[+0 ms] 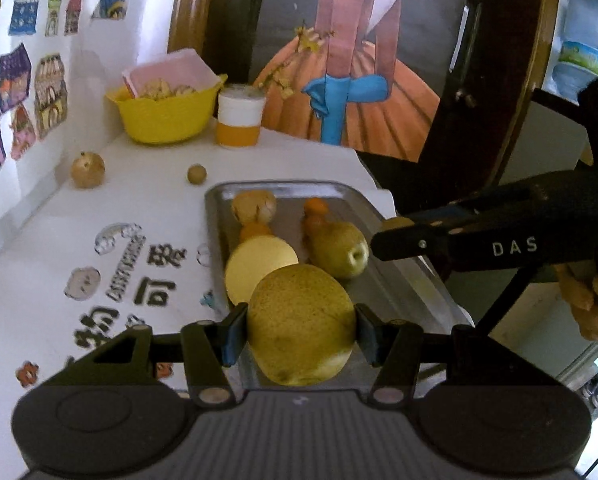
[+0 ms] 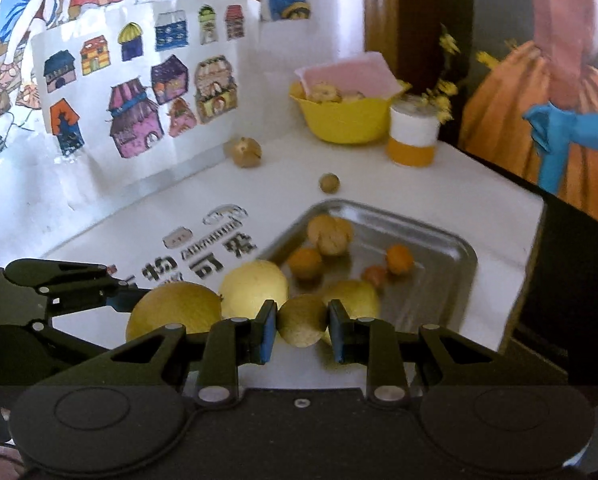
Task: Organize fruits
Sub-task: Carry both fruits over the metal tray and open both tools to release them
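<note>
We had the left gripper (image 1: pixel 301 330) clamped on a large speckled pear (image 1: pixel 301 324), its blue pads pressed to both sides, the fruit held over the near end of the metal tray (image 1: pixel 399 280). The right gripper (image 2: pixel 302 326) was closed on a small brown round fruit (image 2: pixel 302 320), possibly a longan, though blur left us unsure, just above the tray's near edge. In the tray lay a pale yellow apple (image 1: pixel 259 268), a smaller green pear (image 1: pixel 341 252), a walnut (image 1: pixel 254 204) and small orange fruits (image 2: pixel 399 258). On the white table (image 1: pixel 39 240) beyond the tray sat a brown round fruit (image 1: pixel 87 169) and a small nut (image 1: pixel 196 174), well apart, with a yellow bowl (image 1: pixel 165 120) and a white-and-orange cup (image 1: pixel 239 120) behind.
</note>
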Available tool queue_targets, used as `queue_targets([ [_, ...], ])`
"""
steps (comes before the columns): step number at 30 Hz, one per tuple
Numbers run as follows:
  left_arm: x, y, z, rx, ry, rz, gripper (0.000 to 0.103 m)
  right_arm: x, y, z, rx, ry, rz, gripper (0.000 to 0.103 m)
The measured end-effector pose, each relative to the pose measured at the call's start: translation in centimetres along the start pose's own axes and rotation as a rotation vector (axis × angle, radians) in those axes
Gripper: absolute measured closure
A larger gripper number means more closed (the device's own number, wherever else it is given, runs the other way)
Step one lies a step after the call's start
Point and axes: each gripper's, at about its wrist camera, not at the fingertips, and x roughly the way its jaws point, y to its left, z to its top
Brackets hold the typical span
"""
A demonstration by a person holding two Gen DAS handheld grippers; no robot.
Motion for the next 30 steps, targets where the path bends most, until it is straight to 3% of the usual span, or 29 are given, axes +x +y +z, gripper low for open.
queue_targets([
  [11, 1.9, -0.4, -1.1, -0.002, 0.036, 0.035, 0.043, 1.9, -0.5, -4.3, 0.041, -0.049, -0.029, 0.074],
  [30, 2.9, -0.6, -1.5, 0.005, 0.05, 0.065, 0.043, 3.6, -0.7, -6.5, 0.058, -0.092, -0.071, 0.074],
])
